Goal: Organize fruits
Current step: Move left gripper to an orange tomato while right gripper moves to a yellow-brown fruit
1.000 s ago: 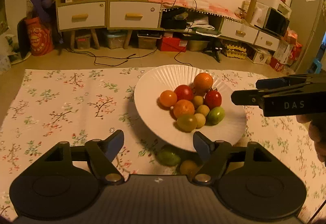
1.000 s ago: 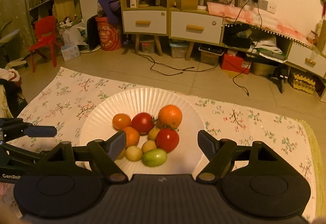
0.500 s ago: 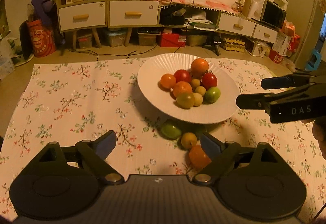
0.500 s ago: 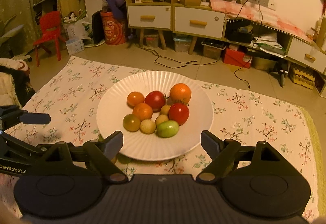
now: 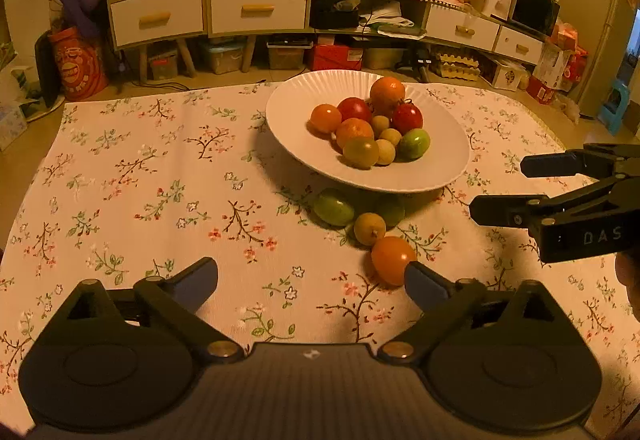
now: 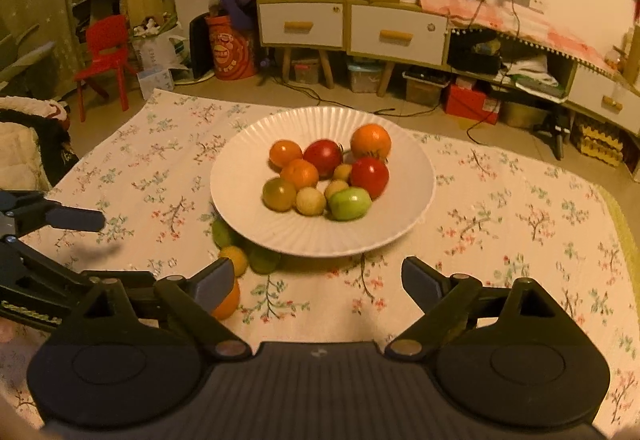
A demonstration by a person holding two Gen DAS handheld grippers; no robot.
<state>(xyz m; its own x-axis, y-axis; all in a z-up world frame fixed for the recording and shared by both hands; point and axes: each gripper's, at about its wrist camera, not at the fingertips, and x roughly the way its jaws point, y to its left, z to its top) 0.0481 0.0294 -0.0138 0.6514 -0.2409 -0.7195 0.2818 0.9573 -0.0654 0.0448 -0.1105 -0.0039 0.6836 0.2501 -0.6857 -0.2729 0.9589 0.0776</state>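
Floral cloth (image 5: 120, 176) under both your tools, left tool (image 5: 312, 280) and right tool (image 6: 318, 278) just spreading wide, nothing pinched, plate (image 6: 240, 208) of fruit ahead.

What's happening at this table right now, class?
A person holds a gripper in each hand over a floral tablecloth, sorting fruit. A white plate already carries a pile of fruit. Loose on the cloth by its near rim lie a green fruit, a small yellow fruit and an orange fruit. The left gripper and right gripper have just been opening, with nothing between their jaws.
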